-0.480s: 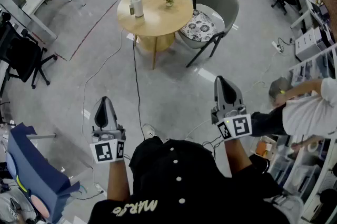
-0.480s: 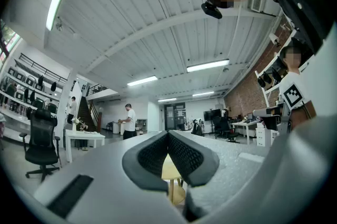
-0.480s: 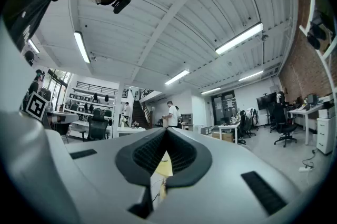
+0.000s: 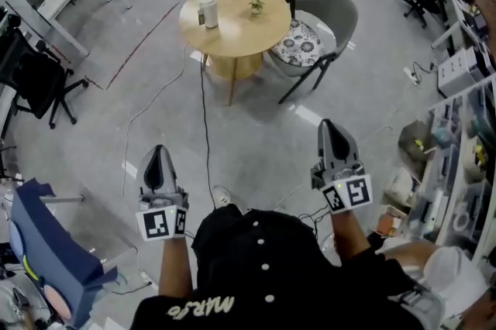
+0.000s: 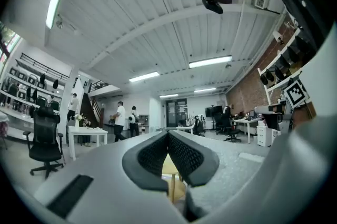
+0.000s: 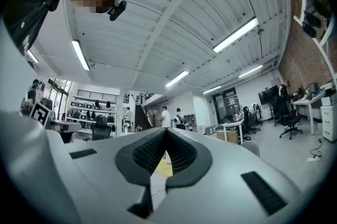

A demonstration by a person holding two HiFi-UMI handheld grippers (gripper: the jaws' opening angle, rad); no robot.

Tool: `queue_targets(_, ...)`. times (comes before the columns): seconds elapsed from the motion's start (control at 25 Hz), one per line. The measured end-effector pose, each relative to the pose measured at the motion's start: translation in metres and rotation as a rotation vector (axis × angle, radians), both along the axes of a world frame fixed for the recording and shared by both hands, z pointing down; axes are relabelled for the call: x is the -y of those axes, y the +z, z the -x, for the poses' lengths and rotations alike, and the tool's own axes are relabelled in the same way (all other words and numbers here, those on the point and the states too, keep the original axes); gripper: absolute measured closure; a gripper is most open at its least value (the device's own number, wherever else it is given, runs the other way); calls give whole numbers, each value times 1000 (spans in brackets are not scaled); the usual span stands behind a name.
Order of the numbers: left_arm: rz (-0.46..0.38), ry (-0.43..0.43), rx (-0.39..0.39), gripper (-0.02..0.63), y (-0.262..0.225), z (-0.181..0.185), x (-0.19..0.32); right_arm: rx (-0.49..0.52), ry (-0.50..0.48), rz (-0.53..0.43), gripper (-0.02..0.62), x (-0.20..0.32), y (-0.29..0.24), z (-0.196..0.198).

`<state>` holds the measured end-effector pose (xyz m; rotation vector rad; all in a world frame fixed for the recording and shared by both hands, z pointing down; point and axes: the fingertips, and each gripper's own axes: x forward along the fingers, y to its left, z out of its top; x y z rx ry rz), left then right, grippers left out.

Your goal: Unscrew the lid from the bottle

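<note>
A pale bottle with its lid on stands upright on the left part of a round wooden table, far ahead of me across the floor. My left gripper is held low at the left, shut with nothing in its jaws. My right gripper is held at the right, also shut and empty. Both point toward the table and are well short of it. In the left gripper view the jaws meet at the tips, with the table leg showing below them. In the right gripper view the jaws are likewise closed.
A small potted plant stands on the table. A grey chair with a patterned cushion is tucked at its right. A black cable runs across the floor from the table toward me. Desks, office chairs and shelving line the room's edges.
The view has shifted slightly, so the table sits a little further right. A person at the right edge has moved lower, to the frame's bottom corner. Both grippers hold about the same place.
</note>
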<state>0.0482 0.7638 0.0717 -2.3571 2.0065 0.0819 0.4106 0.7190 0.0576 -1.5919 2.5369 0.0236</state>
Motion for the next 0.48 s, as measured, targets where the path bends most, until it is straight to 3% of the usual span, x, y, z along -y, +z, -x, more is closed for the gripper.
queue_targets(0.16, 5, 1, -2, 601, 10, 3, 1, 2, -22, 6, 587, -1, 8, 6)
queue_targets(0.2, 2, 7, -6, 521, 13, 5, 4, 6, -37, 12, 526, 1, 12, 10)
queue_targets(0.24, 5, 10, -8, 326, 17, 8, 8, 7, -50, 20, 381, 5, 16, 15)
queue_targets(0.28, 16, 10, -5, 236, 22, 13, 14, 4, -55, 28, 251, 10, 20, 21)
queue_targets(0.32, 33, 12, 4, 228, 26, 18, 19, -2, -54, 31, 232, 14, 22, 26)
queue_targets(0.48, 68, 42, 6, 216, 31, 37, 33, -30, -26, 19, 253, 24, 18, 47)
